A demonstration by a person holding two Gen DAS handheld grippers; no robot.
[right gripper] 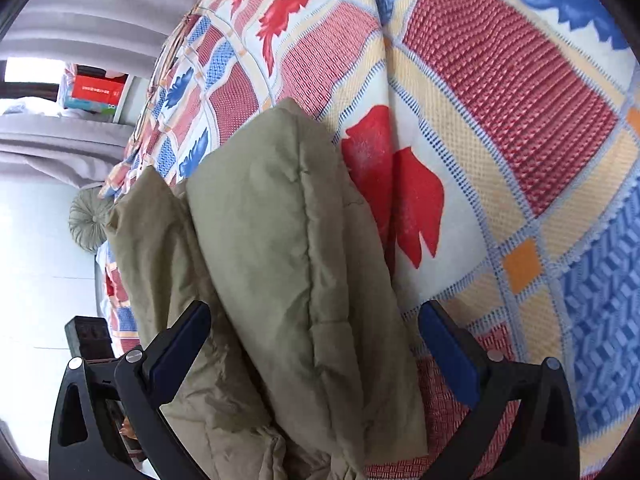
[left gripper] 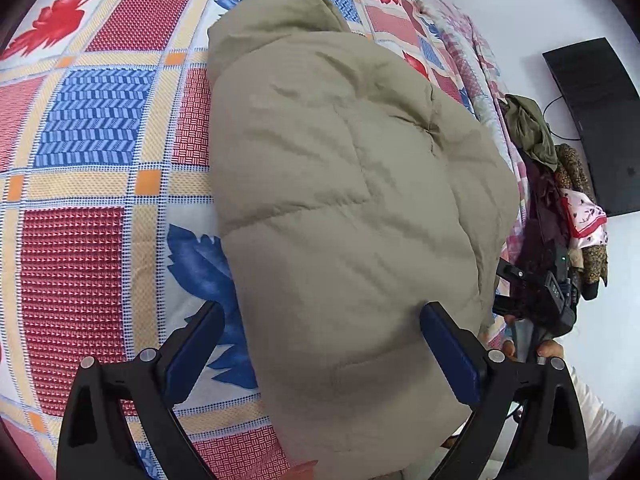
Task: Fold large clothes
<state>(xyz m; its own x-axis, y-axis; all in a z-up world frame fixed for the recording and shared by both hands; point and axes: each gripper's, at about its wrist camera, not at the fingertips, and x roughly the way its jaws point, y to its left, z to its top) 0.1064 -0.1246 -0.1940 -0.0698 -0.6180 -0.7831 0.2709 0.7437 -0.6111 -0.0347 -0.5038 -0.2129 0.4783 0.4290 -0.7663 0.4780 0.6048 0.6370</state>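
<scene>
Lying across the bed point(left gripper: 92, 128), your jacket point(left gripper: 340, 200) is a puffy olive bundle on the patchwork cover, its hood end pointing away from you in the left wrist view; your left tool point(left gripper: 320, 344) sits released, fingers spread wide, with the near end of the jacket bulging between them; the right-hand pad point(left gripper: 448, 352) presses into the jacket's side, while the other pad lies beside the jacket over the cover's blue leaf print. Beyond the jacket's right edge you can see your right tool point(left gripper: 536, 292) and a few fingertips around its handle; past that, off the bed, a heap of clothes point(left gripper: 560, 184) lies below a dark screen point(left gripper: 592, 120) on the white wall.

From your right wrist, the right tool point(right gripper: 316, 344) is also released, fingers wide apart; the jacket point(right gripper: 288, 264) runs up between them in two thick folded layers, and whether either pad touches it you cannot tell; the bed cover point(right gripper: 520, 128) fills the space right of the jacket; left of it, a round cushion point(right gripper: 90, 220) and a red box point(right gripper: 98, 90) sit off the bed.
</scene>
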